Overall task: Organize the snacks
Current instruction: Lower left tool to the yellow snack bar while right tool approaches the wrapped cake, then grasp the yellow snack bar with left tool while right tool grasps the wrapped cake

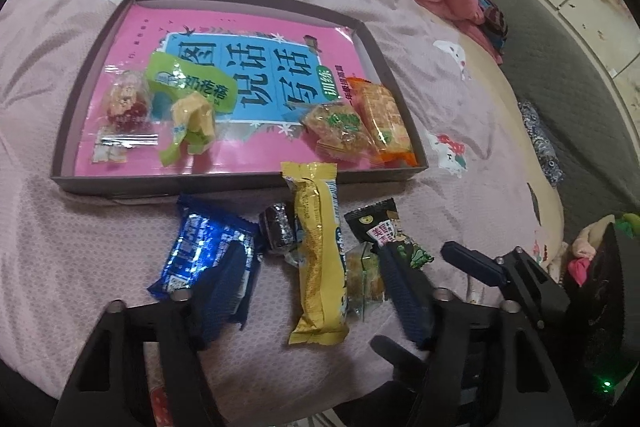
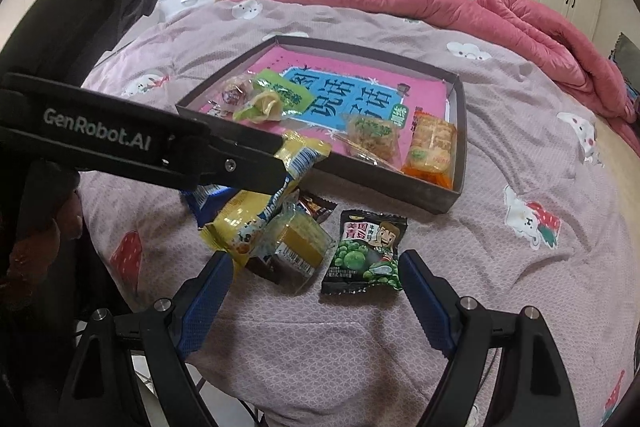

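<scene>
Snacks half sorted: several in the box (image 1: 224, 183), rest loose on the bed just in front.

Left wrist: left tongs (image 1: 316, 291) partly open astride the yellow bar (image 1: 320, 259), pads not pressing.

Right wrist: right tongs (image 2: 316, 291) wide, empty, near the pea packet (image 2: 366, 253).

Probably next: squeeze, lift, drop in box.
</scene>
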Motion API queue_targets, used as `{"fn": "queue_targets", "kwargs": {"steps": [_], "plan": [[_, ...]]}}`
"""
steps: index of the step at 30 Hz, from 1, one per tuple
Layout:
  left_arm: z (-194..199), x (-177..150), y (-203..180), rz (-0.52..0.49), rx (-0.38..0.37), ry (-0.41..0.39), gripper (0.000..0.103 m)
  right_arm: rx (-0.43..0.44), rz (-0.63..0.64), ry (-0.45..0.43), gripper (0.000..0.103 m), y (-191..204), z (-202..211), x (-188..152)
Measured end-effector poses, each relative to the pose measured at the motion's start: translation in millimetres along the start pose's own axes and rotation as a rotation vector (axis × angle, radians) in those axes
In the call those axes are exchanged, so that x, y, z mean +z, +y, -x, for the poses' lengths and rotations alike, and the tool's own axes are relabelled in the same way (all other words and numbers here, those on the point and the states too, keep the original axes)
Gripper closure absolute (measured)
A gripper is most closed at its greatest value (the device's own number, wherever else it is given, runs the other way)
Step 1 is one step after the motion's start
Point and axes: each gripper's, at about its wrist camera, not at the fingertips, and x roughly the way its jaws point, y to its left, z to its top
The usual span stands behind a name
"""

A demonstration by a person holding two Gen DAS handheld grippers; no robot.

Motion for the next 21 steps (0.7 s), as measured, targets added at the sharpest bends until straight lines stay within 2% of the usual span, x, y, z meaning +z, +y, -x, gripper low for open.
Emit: {"fn": "queue_targets", "kwargs": {"steps": [6, 17, 21], "plan": [[-8.3, 2.3, 0.4, 0.010, -0.006, 0.015, 0.046, -0.001, 0.000, 0.009, 0.019, -1.7, -5.4, 0.7], [-18.2, 5.1, 2.6, 0.024, -0.010, 0.038, 0.046, -0.003, 0.020, 0.018, 0.019, 0.6, -12.4, 3.1], [-24.4, 6.7, 3.3, 0.028, -0.006, 0.057, 0.048, -0.011, 0.039, 0.017, 0.022, 2.0, -16.3, 3.7]]}}
